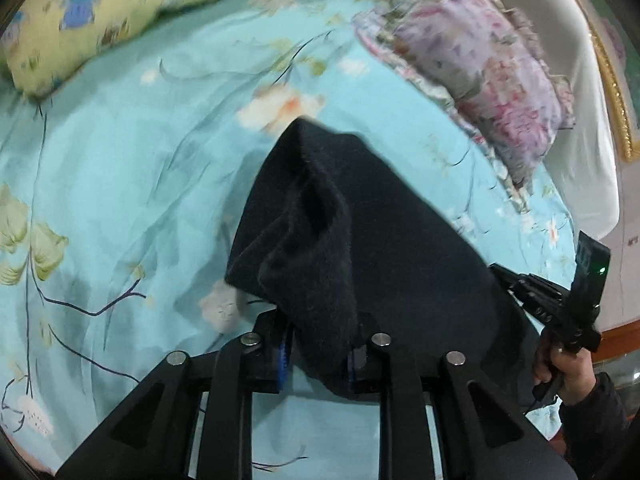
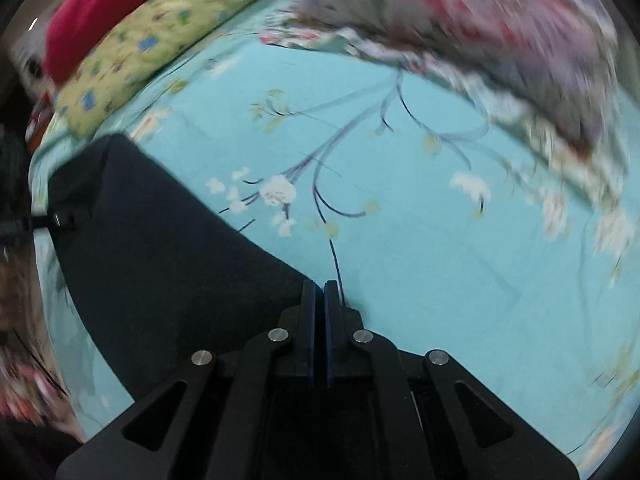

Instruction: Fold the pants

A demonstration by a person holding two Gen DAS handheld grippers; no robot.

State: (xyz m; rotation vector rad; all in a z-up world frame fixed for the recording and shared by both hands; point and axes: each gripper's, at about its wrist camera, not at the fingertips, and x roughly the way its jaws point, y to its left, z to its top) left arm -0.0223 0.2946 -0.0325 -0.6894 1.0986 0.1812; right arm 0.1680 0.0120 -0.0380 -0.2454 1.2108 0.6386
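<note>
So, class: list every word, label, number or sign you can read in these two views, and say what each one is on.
None can be read.
Small reddish mark on the white bed frame: too small and blurred to read.
Yellow pillow: printed pictures only, blurred.
Blue sheet, dark pants, purple pillow: no writing.

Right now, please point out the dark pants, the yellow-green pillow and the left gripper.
dark pants (image 1: 360, 240): left wrist view, middle of the lifted fabric.
yellow-green pillow (image 1: 112, 12): left wrist view, its printed top.
left gripper (image 1: 318, 354): left wrist view, between its fingertips.
</note>
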